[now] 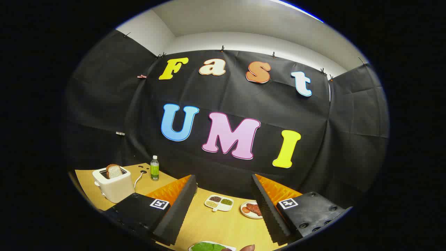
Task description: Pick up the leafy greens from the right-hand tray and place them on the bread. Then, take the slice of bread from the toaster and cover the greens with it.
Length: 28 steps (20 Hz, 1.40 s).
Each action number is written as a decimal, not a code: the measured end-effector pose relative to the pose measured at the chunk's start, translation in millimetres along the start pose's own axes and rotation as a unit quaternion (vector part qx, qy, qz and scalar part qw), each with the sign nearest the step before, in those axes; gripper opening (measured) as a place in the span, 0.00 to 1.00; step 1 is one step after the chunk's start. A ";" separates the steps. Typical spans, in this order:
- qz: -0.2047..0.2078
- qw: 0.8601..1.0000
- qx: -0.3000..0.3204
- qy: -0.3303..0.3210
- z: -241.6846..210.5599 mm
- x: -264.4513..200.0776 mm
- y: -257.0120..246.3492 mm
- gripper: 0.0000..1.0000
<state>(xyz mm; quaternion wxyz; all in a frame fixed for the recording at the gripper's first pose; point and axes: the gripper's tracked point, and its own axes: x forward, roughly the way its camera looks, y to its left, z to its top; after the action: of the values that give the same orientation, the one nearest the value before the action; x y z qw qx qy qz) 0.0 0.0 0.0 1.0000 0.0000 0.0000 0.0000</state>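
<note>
Between the two fingers of the tongs (223,205), a stretch of smooth tan desk (216,226) shows. The tongs stand released, their fingers spread wide apart and gripping nothing; each finger's inner face is a ridged, saw-toothed pad. Each finger's base carries a small square black-and-white marker.

Closest to the camera, between the fingers and just under them, lie the leafy greens (208,247): a flat, bright green leaf with a smooth surface, resting on a pale tray (195,246) whose rim alone peeks out. Just beside the greens, toward the right finger, a rounded brown shape (246,248) sits, too cut off to identify.

Beyond the fingers, farther along the desk, sits a white divided dish (218,203) with compartments holding small dark, green and pale grains. Near it on the right, a round white plate (251,210) holds reddish-brown pieces and is partly hidden by the right finger.

Off past the left finger stands a boxy, cream-white toaster (113,185) with rounded corners. A slice of bread (114,171) stands upright in its slot, pale in the middle with a brown crust, poking well above the top. A thin white cord (138,178) runs out from the toaster. Near that, a small bottle (154,168) with green contents and a white cap stands upright before the black cloth wall (104,104).
</note>
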 end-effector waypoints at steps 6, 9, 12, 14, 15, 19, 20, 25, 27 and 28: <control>-0.001 1.000 0.001 0.004 -0.3 -5.0 -4.5 0.97; 0.001 1.000 0.007 0.012 -6.1 -6.5 -5.8 0.97; -0.002 1.000 0.009 0.012 -5.5 -5.8 -9.6 0.97; 0.000 1.000 0.007 0.011 -6.8 -5.2 -10.0 0.97; 0.002 1.000 0.006 0.013 -8.4 -5.6 -9.2 0.97; 0.027 0.999 0.012 0.031 -22.4 -3.9 -0.2 0.97; 0.040 0.998 0.012 0.041 -30.8 -5.5 4.2 0.97; 0.095 0.989 0.003 0.116 -84.5 -9.8 14.9 0.97; 0.117 0.980 -0.010 0.159 -120.6 -18.3 17.4 0.97; 0.126 0.975 -0.020 0.183 -141.9 -22.5 17.7 0.98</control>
<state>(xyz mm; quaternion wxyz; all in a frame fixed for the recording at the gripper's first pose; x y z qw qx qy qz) -22.5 17.7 -141.9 0.9748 -0.0198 0.1832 0.1258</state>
